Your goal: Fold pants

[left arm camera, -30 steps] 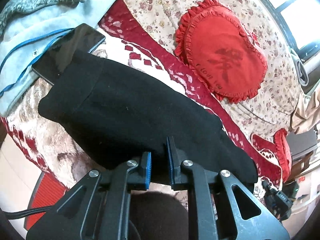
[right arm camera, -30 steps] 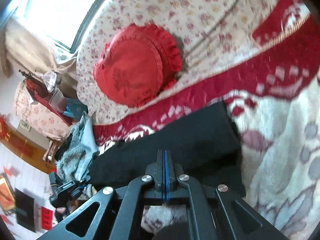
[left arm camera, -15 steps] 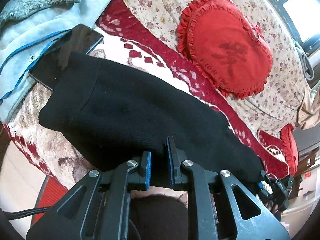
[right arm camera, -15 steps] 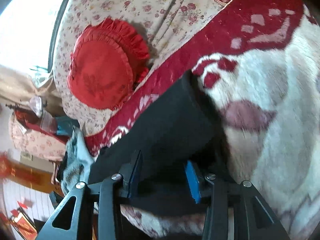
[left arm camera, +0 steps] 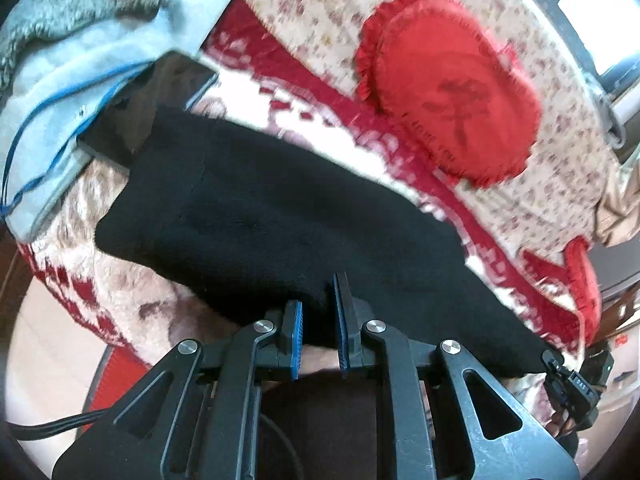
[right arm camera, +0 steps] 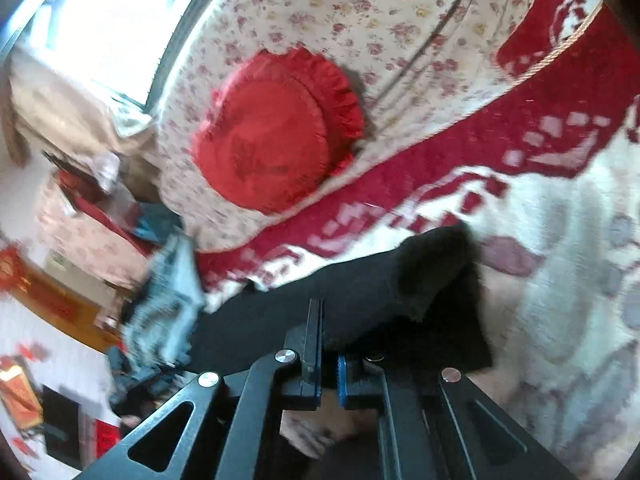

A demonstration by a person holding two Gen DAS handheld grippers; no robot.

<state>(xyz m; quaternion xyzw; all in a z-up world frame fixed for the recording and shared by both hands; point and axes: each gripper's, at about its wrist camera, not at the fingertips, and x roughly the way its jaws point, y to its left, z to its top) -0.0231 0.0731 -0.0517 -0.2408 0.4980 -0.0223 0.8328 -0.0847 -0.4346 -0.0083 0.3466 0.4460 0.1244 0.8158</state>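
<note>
Red-and-cream patterned blanket [left arm camera: 132,292] covers the bed, floral quilt [left arm camera: 552,184] behind it, red heart-shaped frilled cushion [left arm camera: 448,84] resting on the quilt. Black pants [left arm camera: 280,216] lie across the blanket in a long band, already doubled lengthwise by the look of it, one end partly over a dark phone [left arm camera: 160,96] that sits by a pale blue fleece garment [left arm camera: 80,60].

Left gripper [left arm camera: 318,320] is clamped on the near edge of the pants, black cloth filling the gap between the blue pads. Right gripper [right arm camera: 329,364] has just been closing; its jaws stand nearly together with pants [right arm camera: 360,292] cloth pinched between them at the near edge. Beside it, the end of the pants is flipped up into a loose hump.

Handling guess: soft, thick knit or fleece, light, floppy, no stiffness, sags wherever unsupported. Not slippery; fuzzy cloth likely drags on the plush blanket, so lift rather than slide. Not fragile. Best hold is at the edges and end corners, catching all layers so the under-layer doesn't drop out. Phone under the far end may get dragged; watch that.
</note>
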